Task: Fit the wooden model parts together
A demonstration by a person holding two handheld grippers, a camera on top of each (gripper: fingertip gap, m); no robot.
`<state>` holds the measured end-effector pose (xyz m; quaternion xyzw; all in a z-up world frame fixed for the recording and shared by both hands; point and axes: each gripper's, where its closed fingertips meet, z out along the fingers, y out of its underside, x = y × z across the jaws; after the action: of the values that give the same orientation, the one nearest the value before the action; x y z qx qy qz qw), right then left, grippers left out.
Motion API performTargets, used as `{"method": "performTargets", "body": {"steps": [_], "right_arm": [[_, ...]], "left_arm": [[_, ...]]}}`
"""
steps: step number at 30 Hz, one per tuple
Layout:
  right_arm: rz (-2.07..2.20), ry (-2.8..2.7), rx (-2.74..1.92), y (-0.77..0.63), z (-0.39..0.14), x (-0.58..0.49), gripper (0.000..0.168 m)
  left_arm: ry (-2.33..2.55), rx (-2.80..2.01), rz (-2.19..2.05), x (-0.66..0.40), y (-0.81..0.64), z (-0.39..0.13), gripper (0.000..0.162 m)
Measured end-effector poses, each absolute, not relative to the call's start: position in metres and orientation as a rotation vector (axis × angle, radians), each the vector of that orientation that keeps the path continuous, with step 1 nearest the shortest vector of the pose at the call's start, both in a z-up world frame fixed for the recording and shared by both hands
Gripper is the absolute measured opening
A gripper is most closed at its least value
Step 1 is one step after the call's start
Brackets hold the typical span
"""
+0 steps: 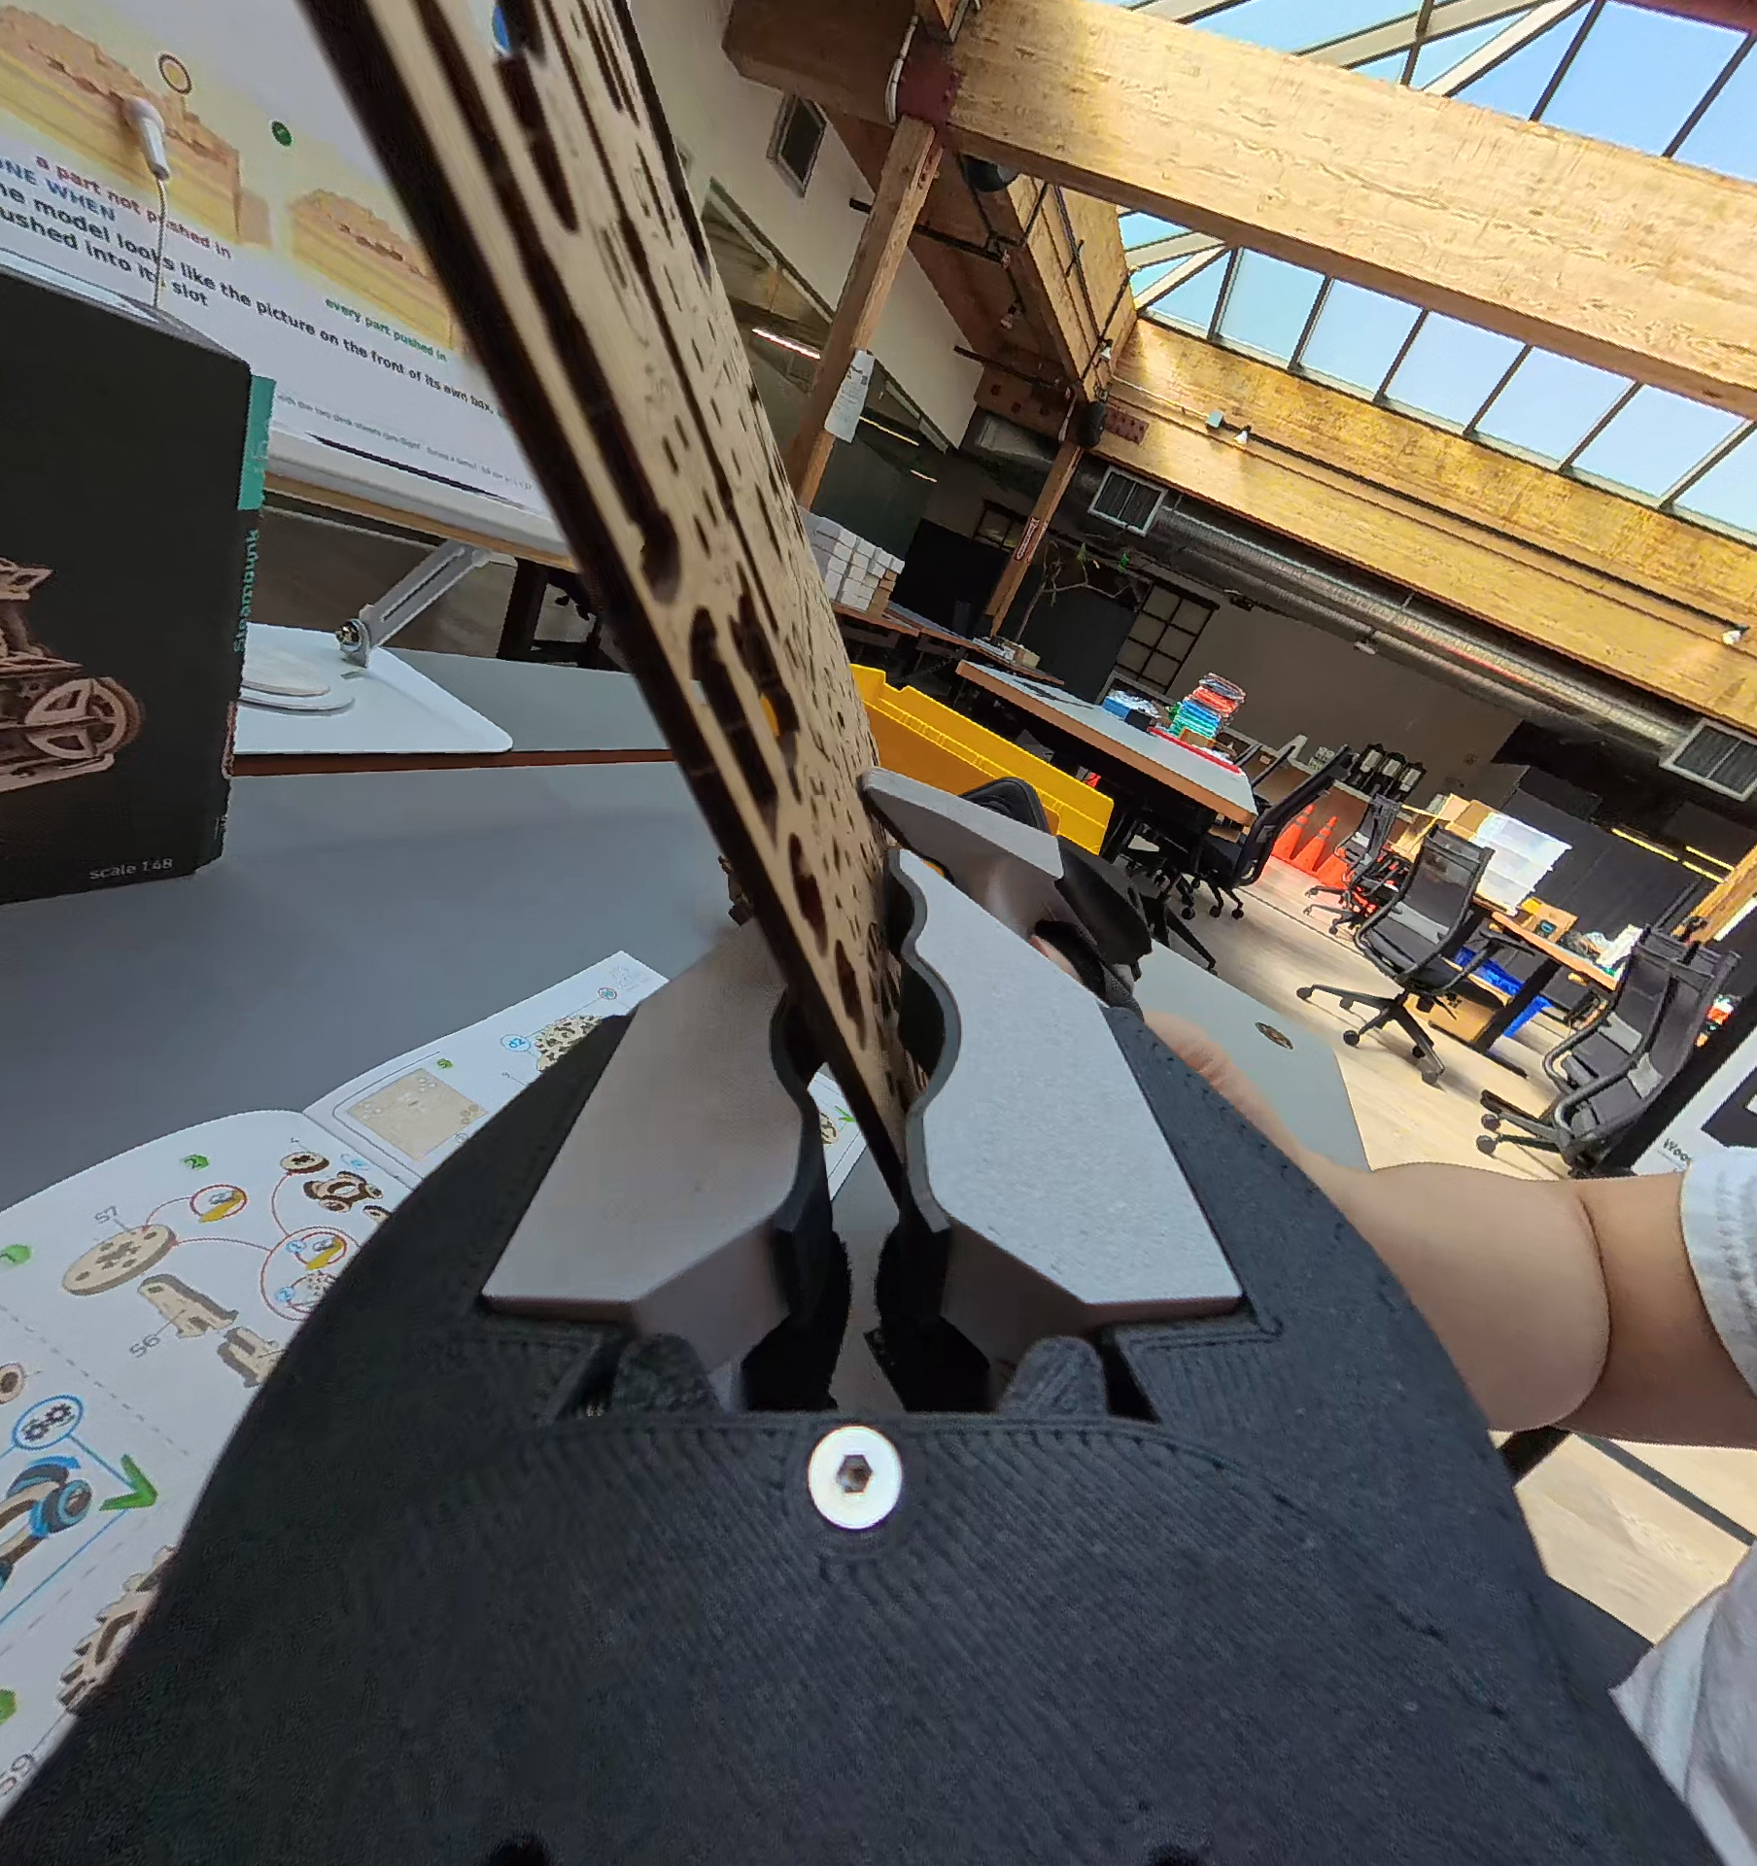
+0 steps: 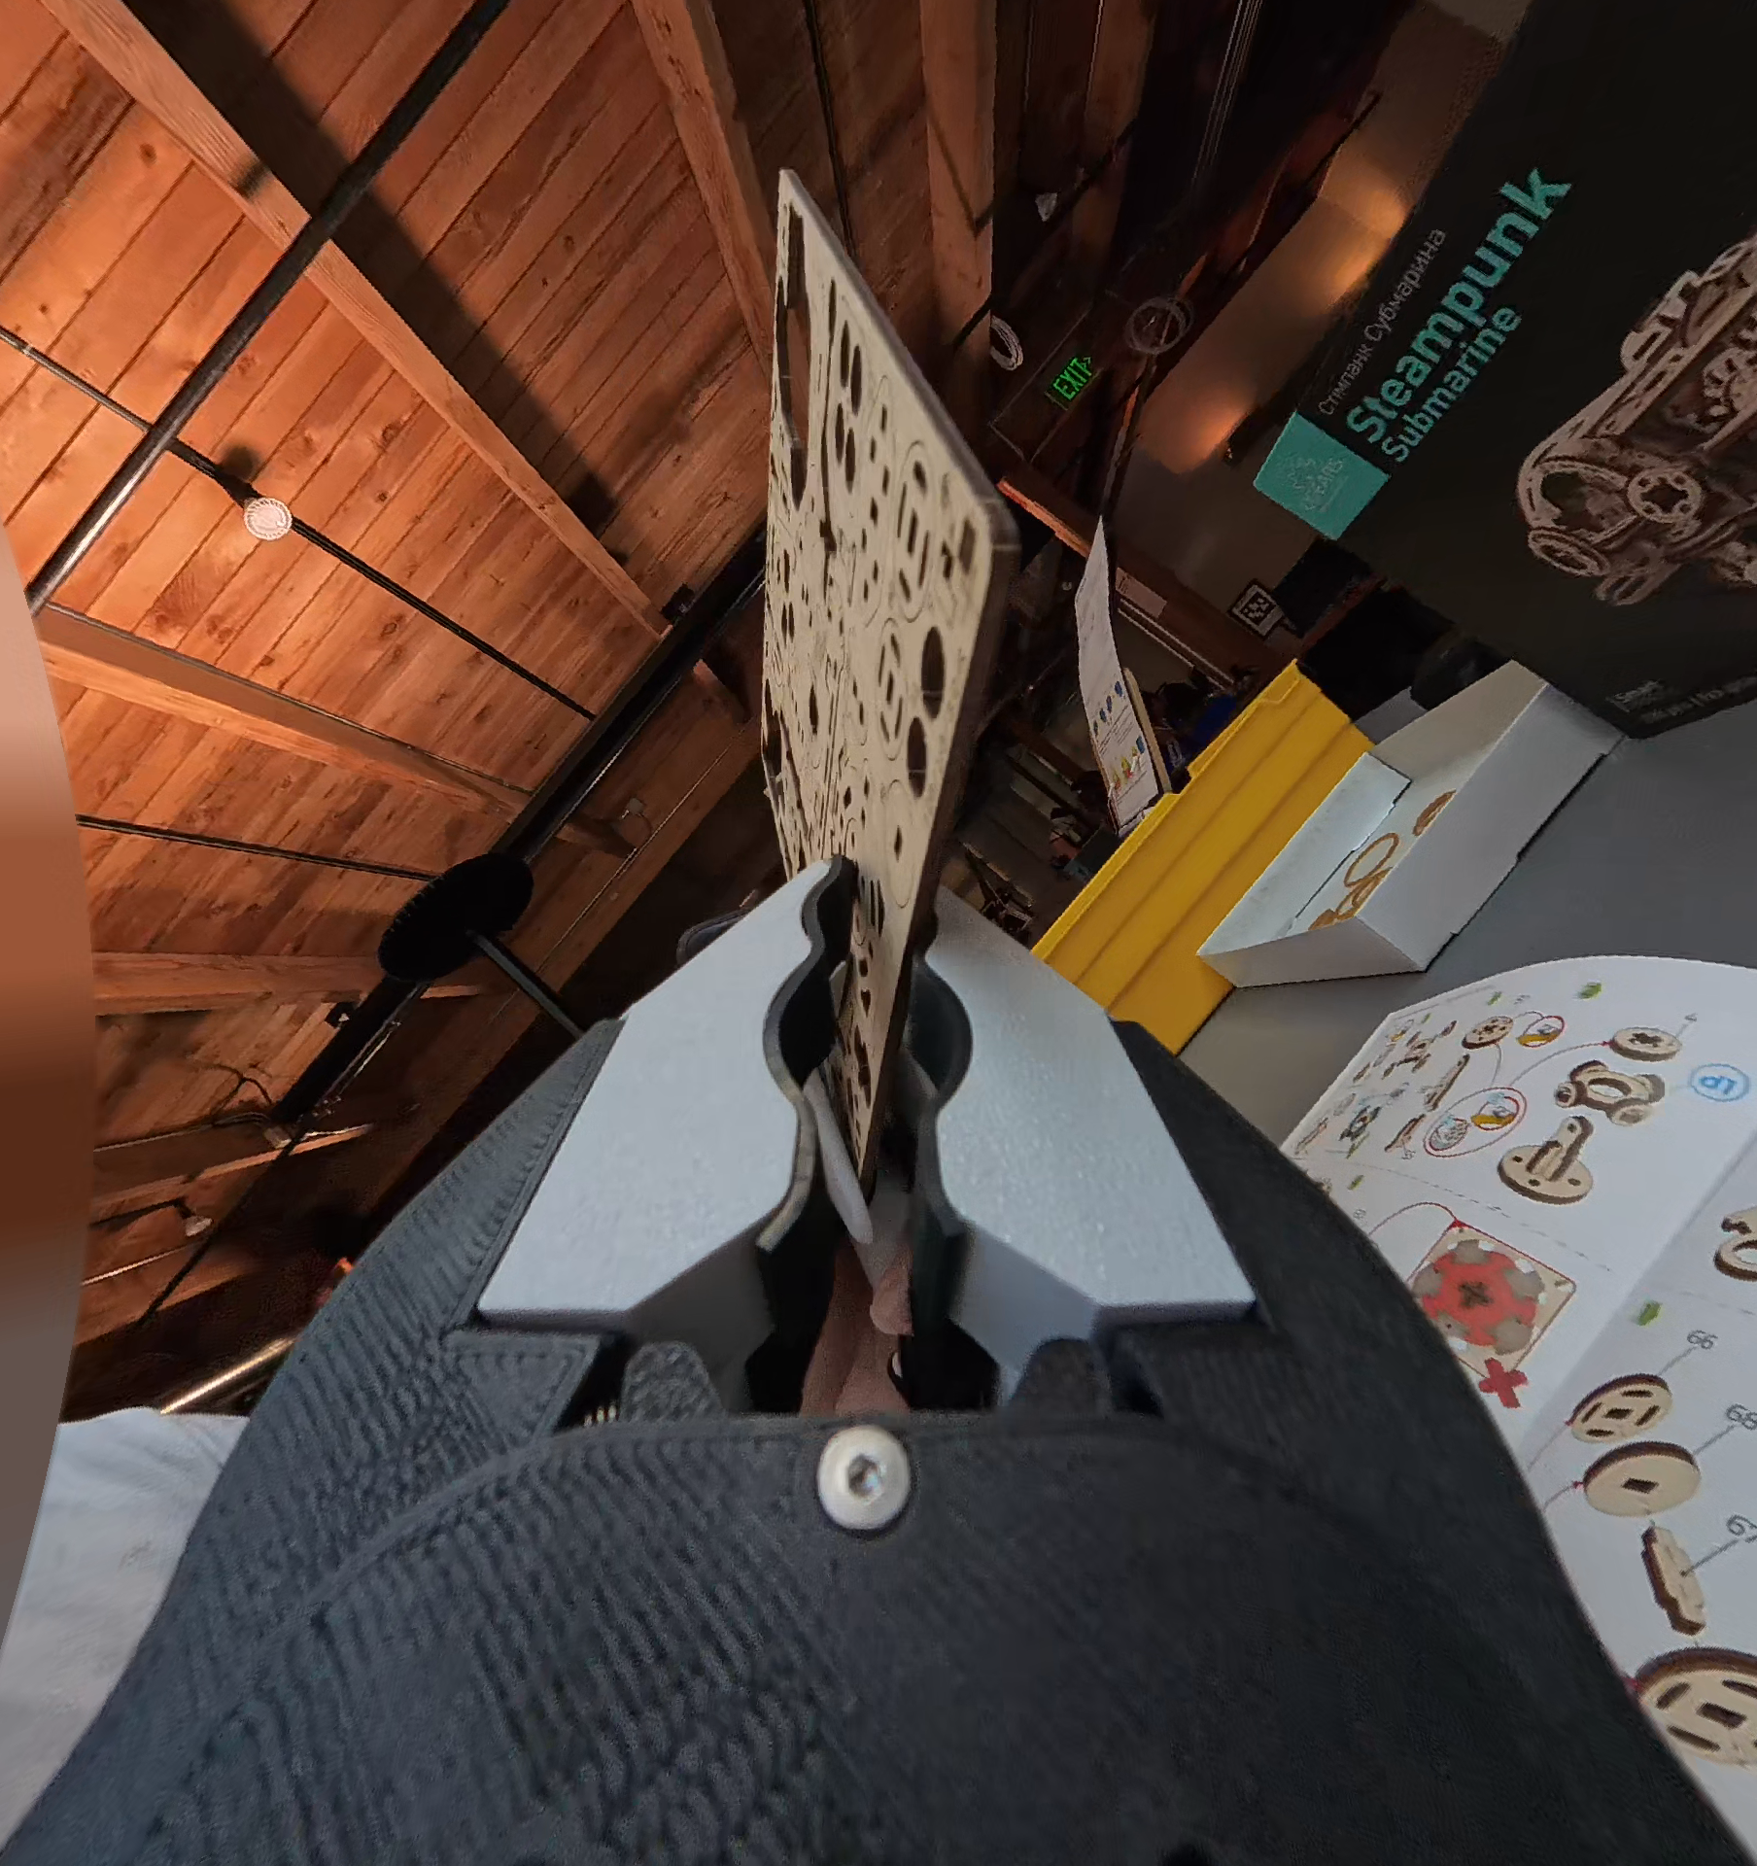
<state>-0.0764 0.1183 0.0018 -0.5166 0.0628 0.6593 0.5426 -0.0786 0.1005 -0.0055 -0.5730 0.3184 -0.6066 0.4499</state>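
A: Item one: our left gripper (image 1: 859, 1020) is clamped on the laser-cut wooden parts sheet (image 1: 652, 485), which stands tilted above the open instruction booklet (image 1: 148, 1303).

B: Item two: our right gripper (image 2: 869, 995) pinches the same sheet (image 2: 880, 626). The dark model box (image 2: 1601, 333) stands behind the booklet (image 2: 1561, 1212).

We lose the top of the wooden sheet (image 1: 592, 333) past the left wrist view's upper edge. Its bottom edge sinks out of sight between the left gripper (image 1: 859, 1020) fingers. The instruction booklet (image 2: 1561, 1262) (right side, right wrist view) runs off frame.
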Motion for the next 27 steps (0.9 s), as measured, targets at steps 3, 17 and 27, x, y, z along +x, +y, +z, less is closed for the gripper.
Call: {"method": "performTargets", "body": {"steps": [3,17,27], "right_arm": [[1.519,0.103,-1.236,0.116,0.007,-0.079,0.005],[1.481,0.093,-1.28,0.117,0.003,-0.079,0.008],[1.58,0.091,-1.23,0.117,0.008,-0.085,0.006]], "left_arm": [[0.79,-1.393,-1.499,-0.08,0.098,-0.001,0.002],[0.796,-1.398,-1.467,-0.079,0.1,-0.002,0.002],[0.738,-1.379,-1.539,-0.083,0.102,0.003,0.001]]}}
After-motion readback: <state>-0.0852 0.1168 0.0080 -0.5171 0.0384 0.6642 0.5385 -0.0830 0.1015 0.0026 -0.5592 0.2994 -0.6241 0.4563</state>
